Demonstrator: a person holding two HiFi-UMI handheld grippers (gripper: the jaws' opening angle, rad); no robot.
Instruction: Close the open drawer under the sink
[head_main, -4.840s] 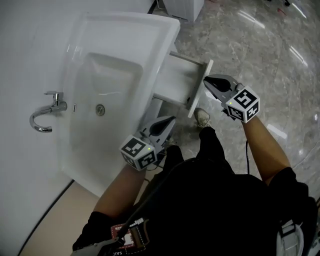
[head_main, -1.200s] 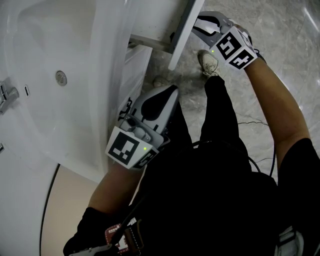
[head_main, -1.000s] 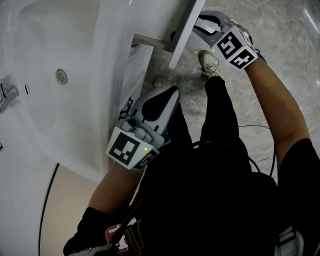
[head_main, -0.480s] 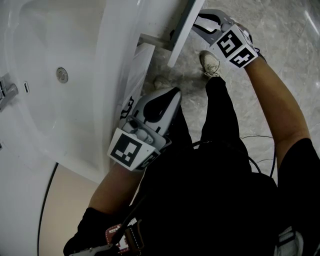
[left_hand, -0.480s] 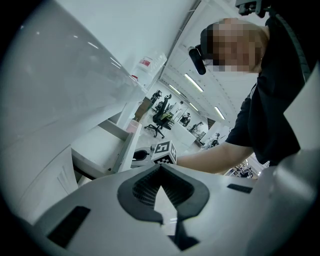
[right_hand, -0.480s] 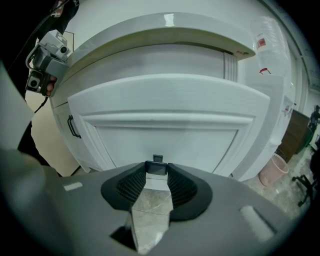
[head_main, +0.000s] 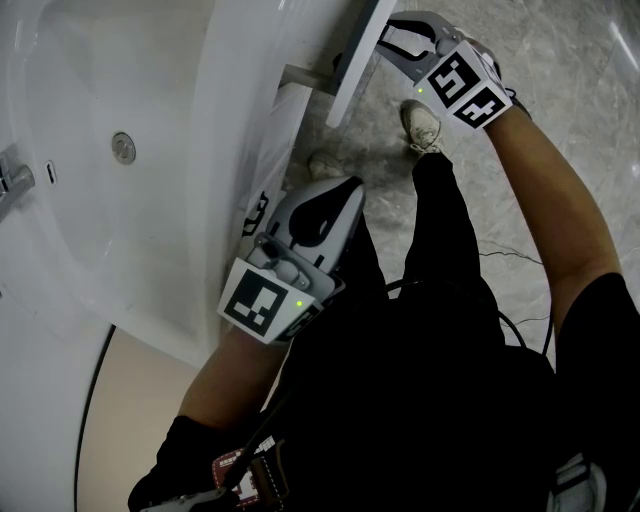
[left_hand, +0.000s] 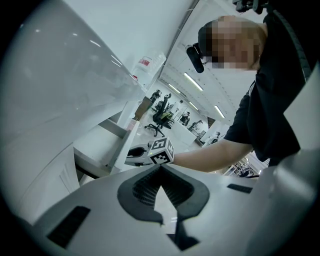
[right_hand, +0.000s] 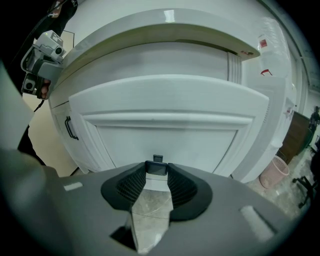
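The white drawer front (head_main: 352, 55) sticks out from under the sink (head_main: 215, 200) at the top of the head view. My right gripper (head_main: 385, 45) is against its outer face. In the right gripper view the drawer front (right_hand: 160, 135) fills the picture and my right gripper (right_hand: 157, 170) is shut on the small dark drawer handle (right_hand: 157, 168). My left gripper (head_main: 345, 190) hangs shut and empty beside the sink's front edge. In the left gripper view my left gripper (left_hand: 161, 167) points along the sink's underside (left_hand: 60, 90) toward the drawer (left_hand: 97, 145) and the right gripper (left_hand: 135, 152).
A chrome faucet (head_main: 15, 185) and the drain (head_main: 124, 148) are in the basin at left. A lower white cabinet panel (head_main: 285, 130) sits below the drawer. My shoe (head_main: 420, 120) stands on the marble floor (head_main: 560, 120). A cabinet door handle (right_hand: 70, 127) and a pink bin (right_hand: 276, 170) flank the drawer.
The right gripper and the drawer front have shifted up and left toward the cabinet, so less of the drawer shows. The left gripper has barely moved.
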